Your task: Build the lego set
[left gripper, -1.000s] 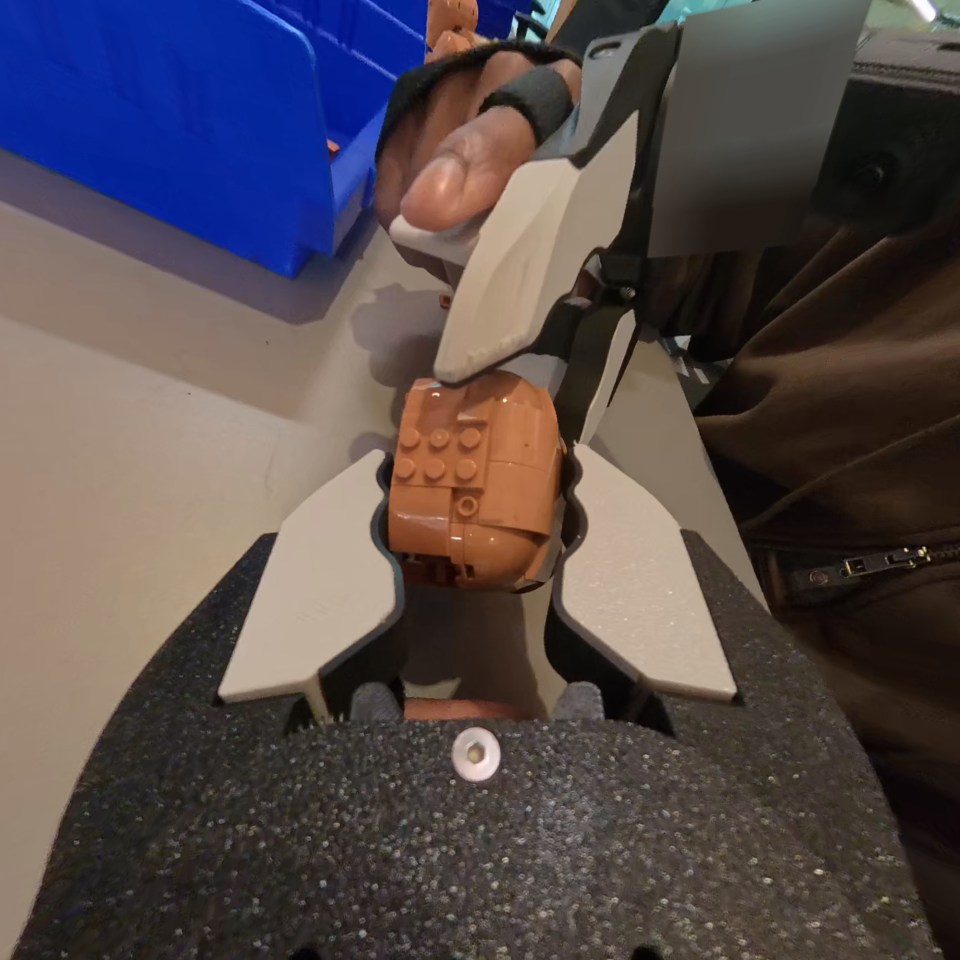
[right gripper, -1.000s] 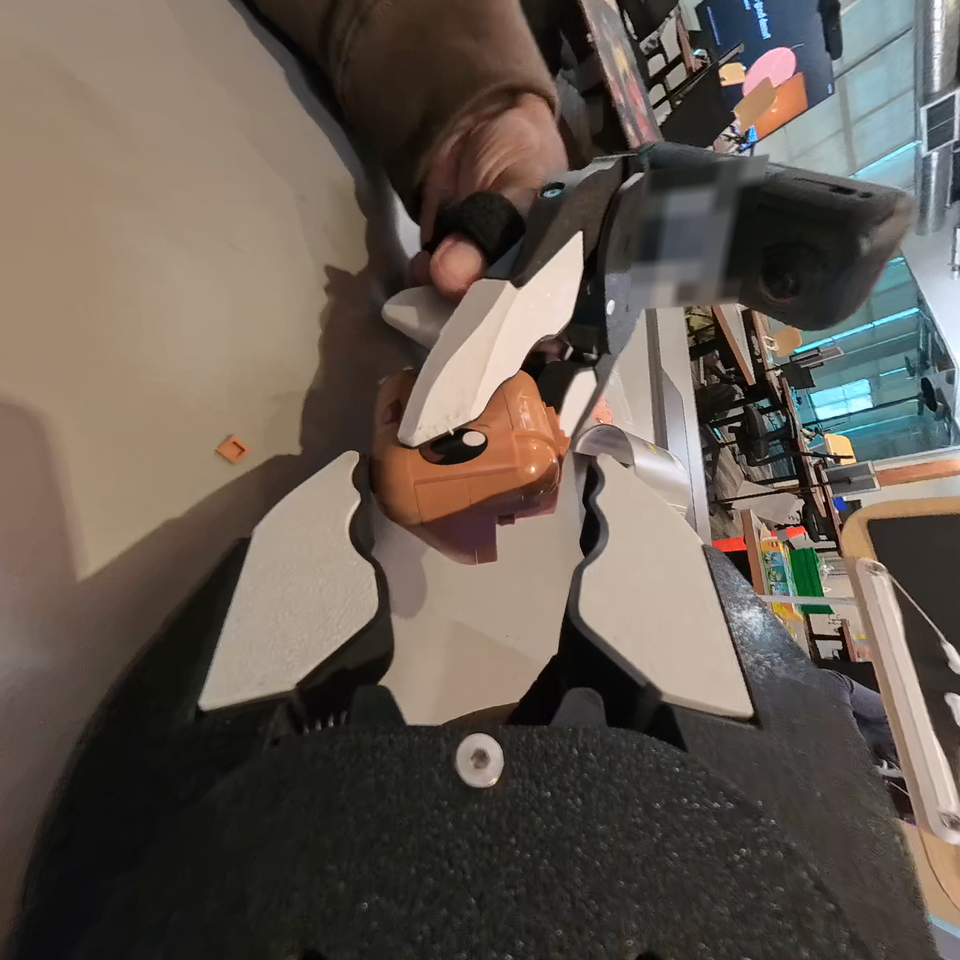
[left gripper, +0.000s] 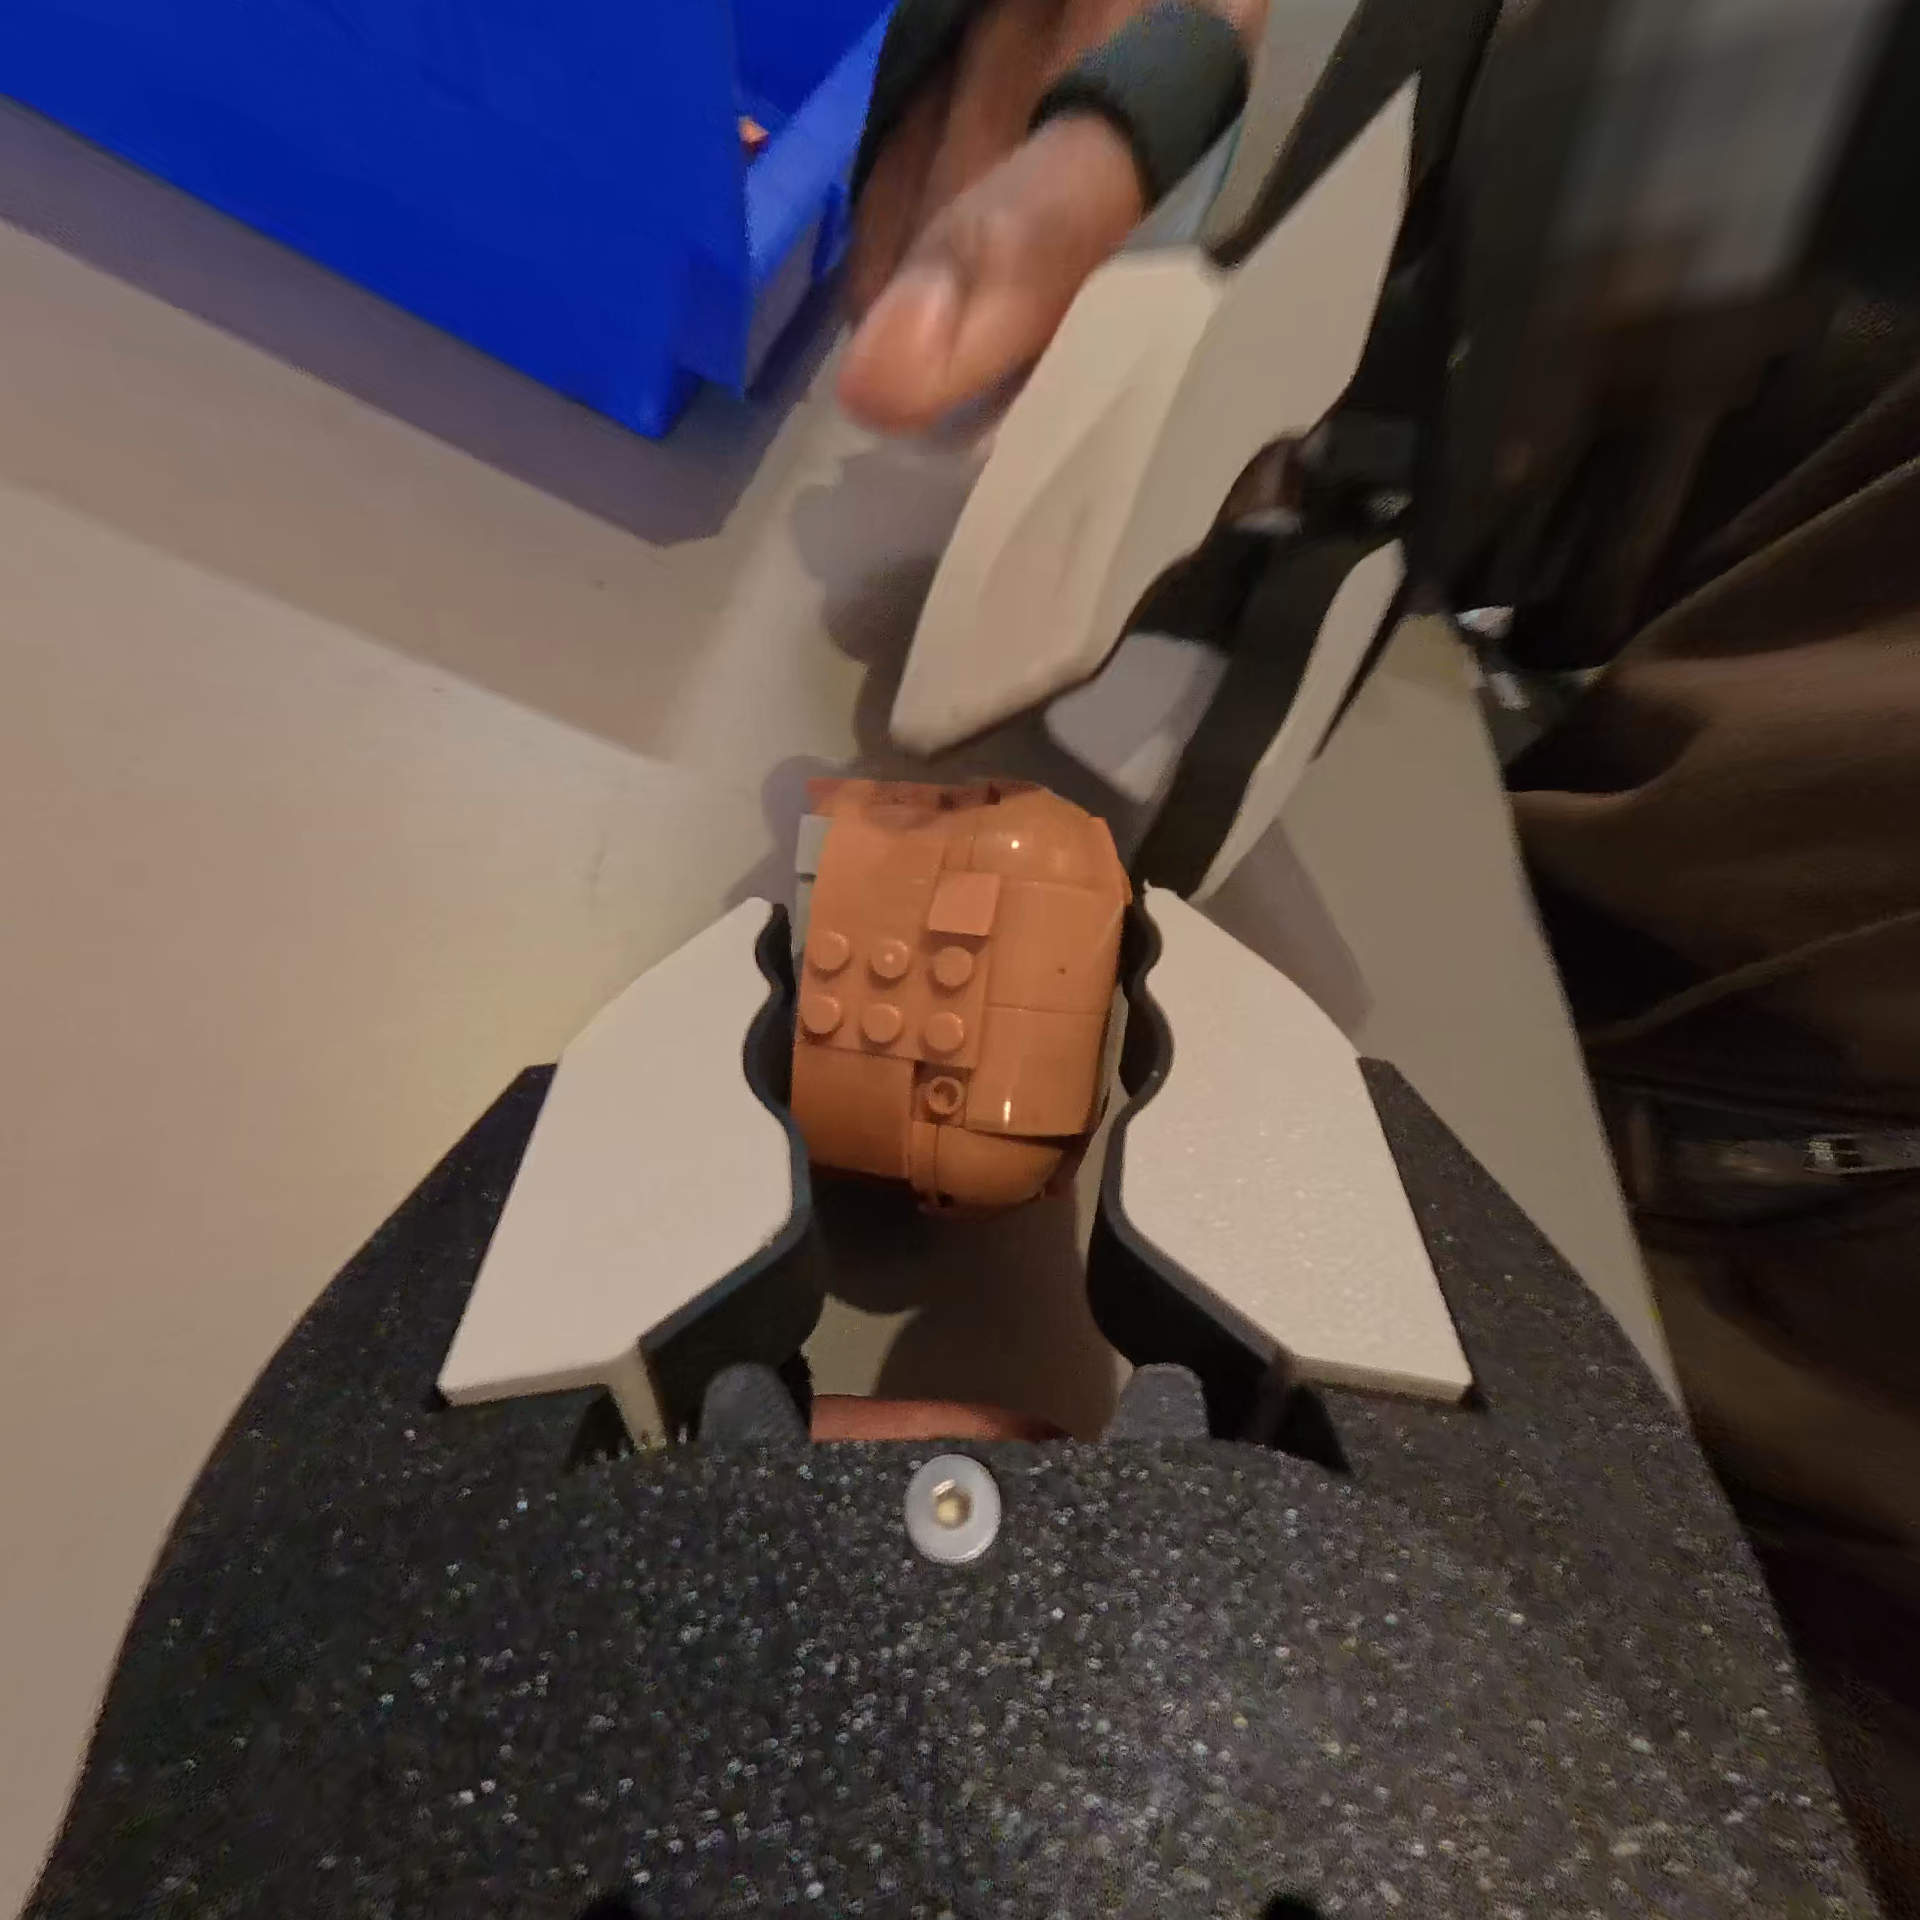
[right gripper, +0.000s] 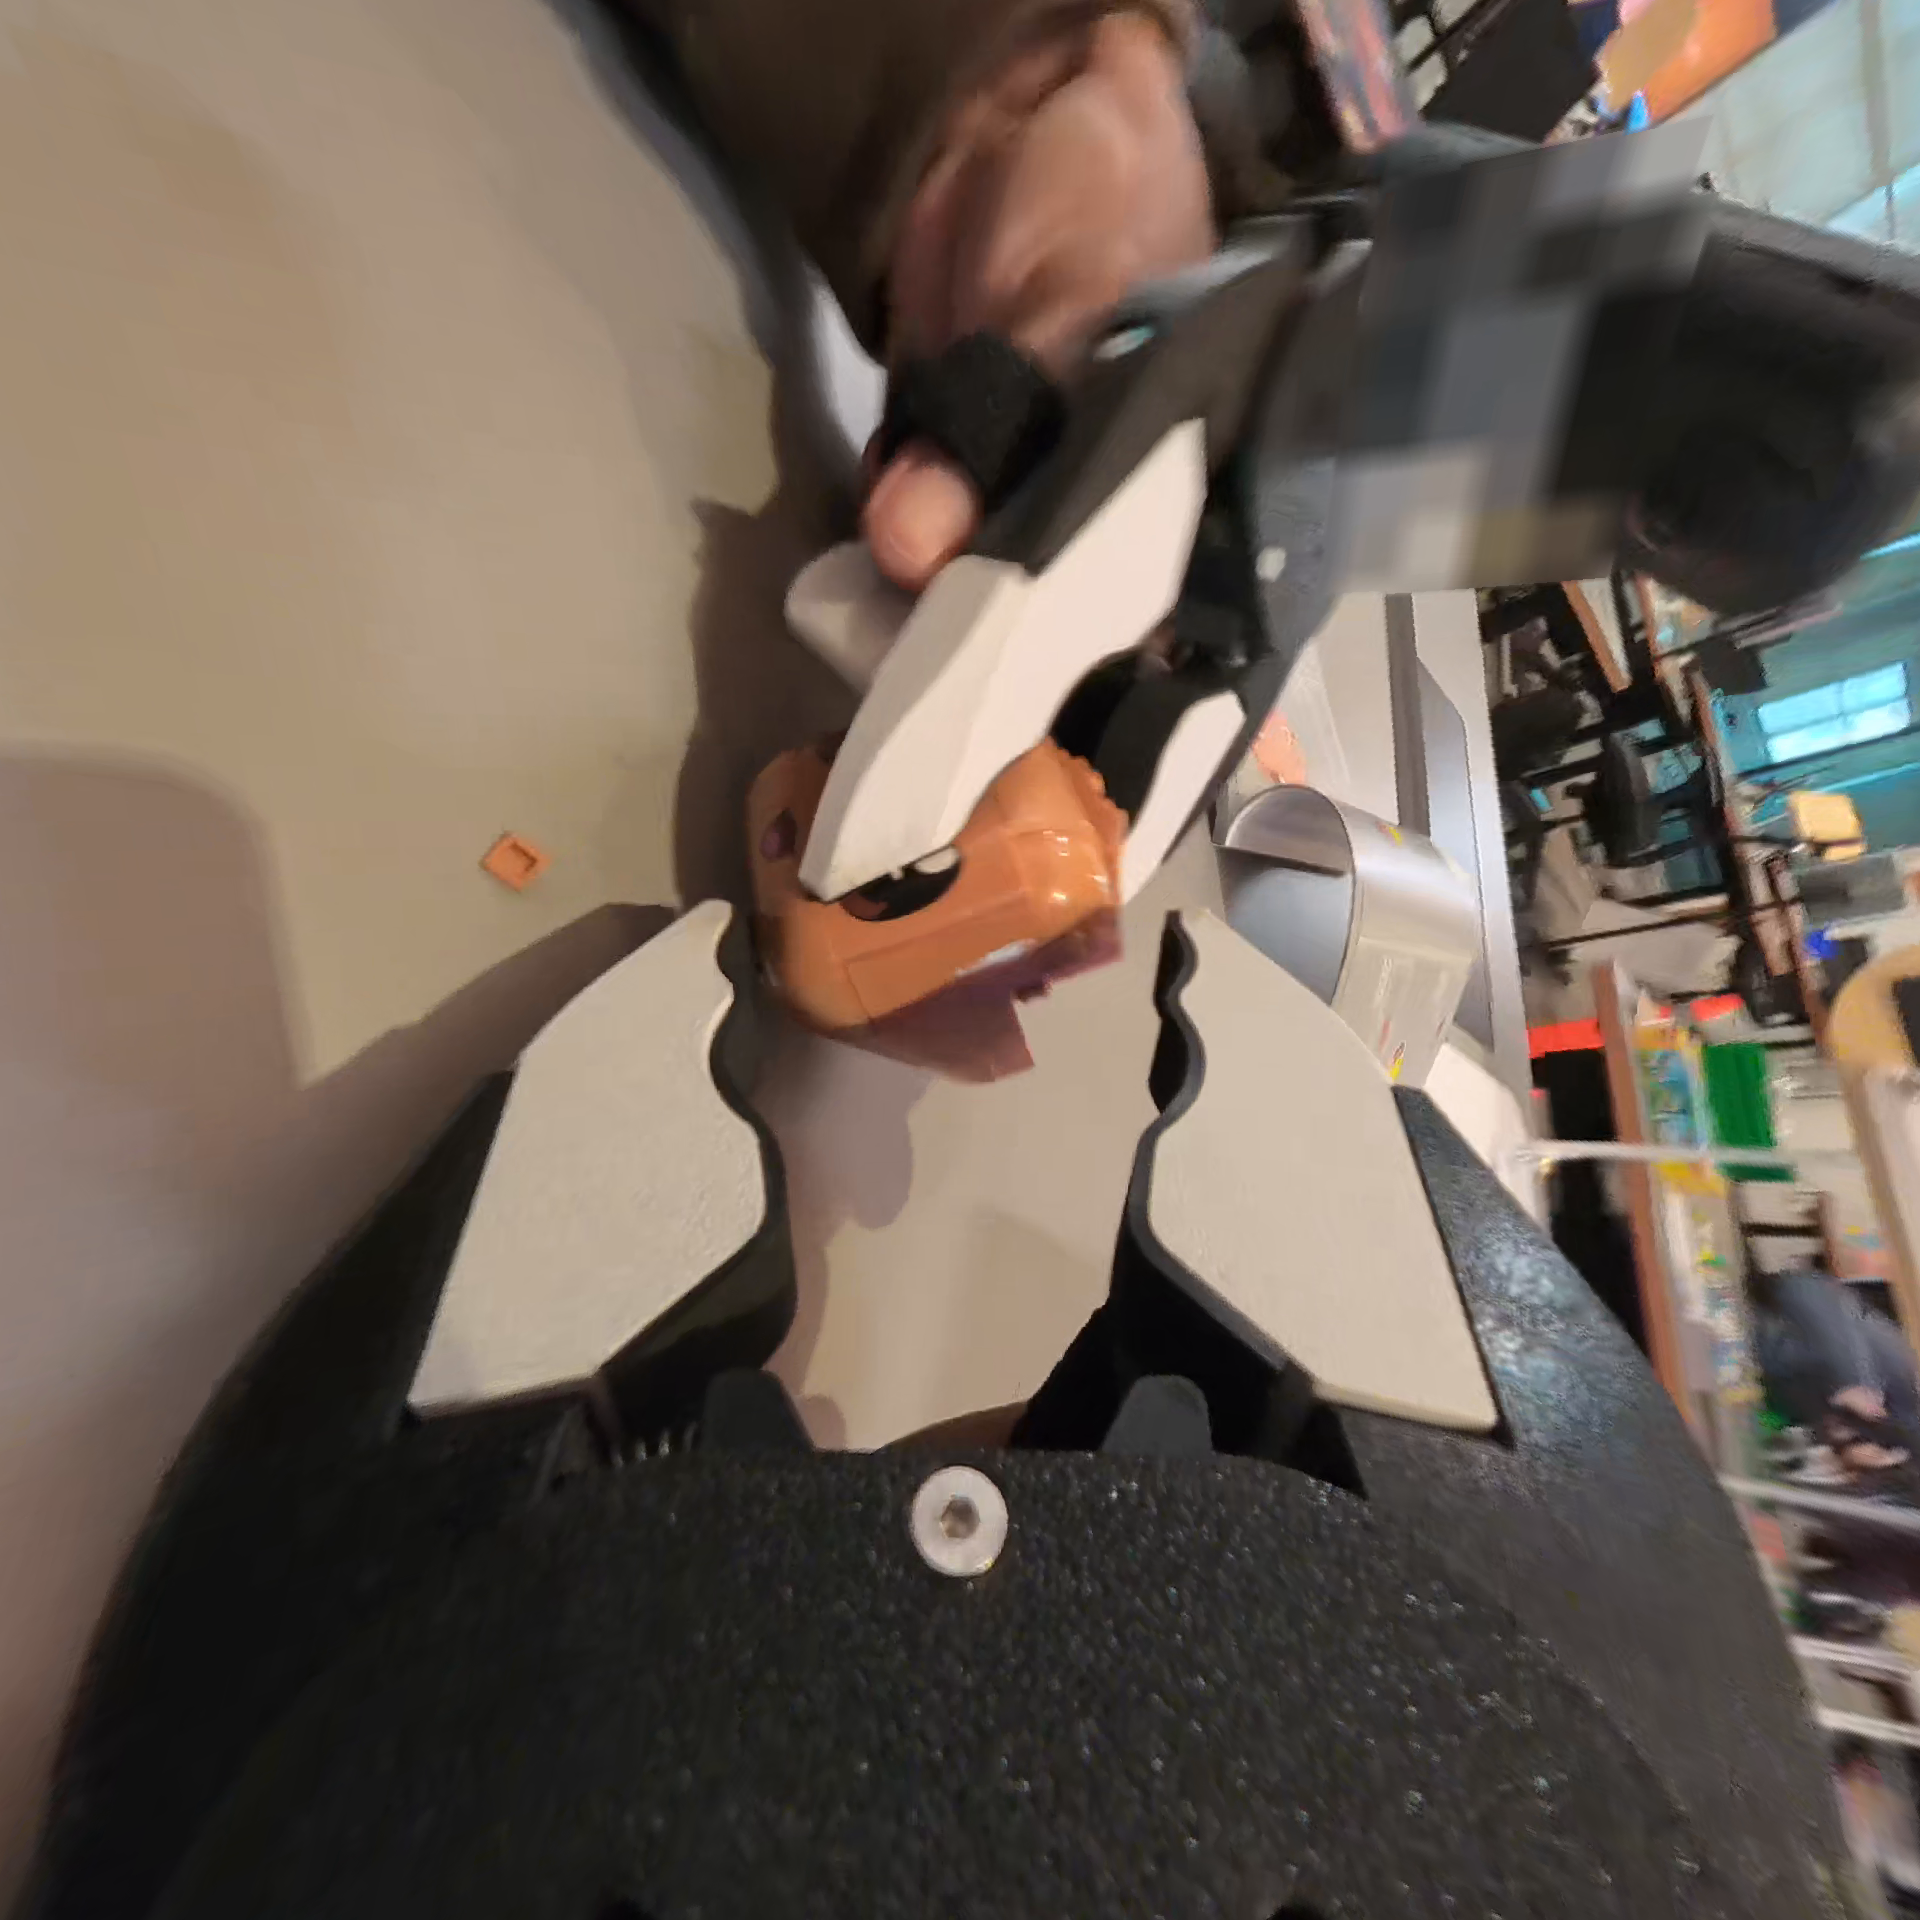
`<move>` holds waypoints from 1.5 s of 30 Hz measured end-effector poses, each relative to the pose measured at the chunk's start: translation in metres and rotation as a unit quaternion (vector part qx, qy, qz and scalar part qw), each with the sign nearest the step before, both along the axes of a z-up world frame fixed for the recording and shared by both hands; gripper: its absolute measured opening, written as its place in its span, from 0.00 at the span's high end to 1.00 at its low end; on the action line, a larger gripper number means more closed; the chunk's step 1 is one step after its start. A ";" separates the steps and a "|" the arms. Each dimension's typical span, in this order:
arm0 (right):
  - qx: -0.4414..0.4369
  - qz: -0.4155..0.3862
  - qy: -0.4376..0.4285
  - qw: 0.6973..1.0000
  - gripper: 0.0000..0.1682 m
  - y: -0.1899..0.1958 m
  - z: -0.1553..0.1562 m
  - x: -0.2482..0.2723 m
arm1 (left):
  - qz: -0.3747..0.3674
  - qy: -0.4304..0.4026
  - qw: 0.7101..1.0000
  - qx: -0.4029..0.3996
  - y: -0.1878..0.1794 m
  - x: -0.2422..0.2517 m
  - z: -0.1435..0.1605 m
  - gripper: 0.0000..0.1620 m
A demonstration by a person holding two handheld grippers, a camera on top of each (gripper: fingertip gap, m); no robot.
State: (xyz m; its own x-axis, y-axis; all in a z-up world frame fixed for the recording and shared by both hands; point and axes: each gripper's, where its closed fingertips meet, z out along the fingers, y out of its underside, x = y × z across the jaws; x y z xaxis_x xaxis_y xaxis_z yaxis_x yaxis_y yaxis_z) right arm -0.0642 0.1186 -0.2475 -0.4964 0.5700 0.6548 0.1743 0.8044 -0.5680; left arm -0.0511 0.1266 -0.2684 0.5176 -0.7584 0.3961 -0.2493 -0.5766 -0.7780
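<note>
The left gripper [left gripper: 951,1023] clenched the orange Lego head [left gripper: 956,1023]; the right gripper [right gripper: 951,971], at twelve o'clock beyond it, stood released.

Lego assembly [left gripper: 951,1023]: rounded orange-brown block of joined bricks, held clear above the table [left gripper: 260,831]. Upper face carries a six-stud patch, one small flat tile and one single stud. The side face [right gripper: 935,914] shows a dark printed eye and purple bricks beneath.
</note>
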 end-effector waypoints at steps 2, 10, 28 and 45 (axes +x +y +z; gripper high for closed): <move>-0.020 -0.016 0.006 1.000 0.55 0.007 0.010 0.005 | 0.007 0.018 1.000 0.014 0.002 -0.003 -0.001 0.62; -0.121 -0.081 -0.011 0.989 0.63 0.018 0.014 0.022 | 0.010 0.155 0.982 0.111 0.007 -0.008 -0.005 0.62; -0.165 -0.114 -0.031 0.979 0.67 0.037 0.007 0.046 | 0.023 0.154 0.978 0.140 0.010 -0.003 -0.014 0.58; -0.166 -0.138 -0.042 0.976 0.68 0.051 -0.002 0.061 | 0.029 0.168 0.979 0.114 0.011 -0.003 -0.022 0.57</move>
